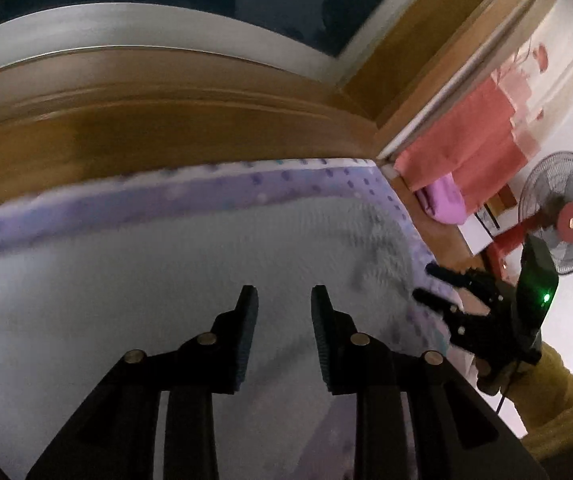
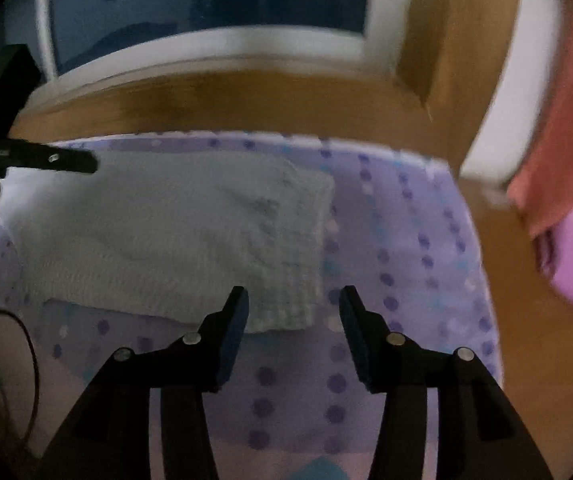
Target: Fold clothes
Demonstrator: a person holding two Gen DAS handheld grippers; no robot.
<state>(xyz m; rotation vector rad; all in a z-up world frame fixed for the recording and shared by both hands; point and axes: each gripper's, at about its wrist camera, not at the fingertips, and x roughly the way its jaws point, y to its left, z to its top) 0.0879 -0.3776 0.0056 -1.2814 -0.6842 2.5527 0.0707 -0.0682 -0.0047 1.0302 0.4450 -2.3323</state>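
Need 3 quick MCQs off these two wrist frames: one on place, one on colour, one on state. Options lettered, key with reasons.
1. Where does the white knitted garment lie?
A. on the dotted purple sheet
B. on the floor
C. over the fan

2. What colour is the hub of the fan?
A. green
B. red
C. yellow

3. What is between the fingers of the right gripper?
A. a garment corner
B. a pink cloth
C. nothing

Key: 1 A, sheet shows around the garment's edges. 2 B, red centre behind the grille. 3 C, gap shows only bedding behind; the left gripper is empty too.
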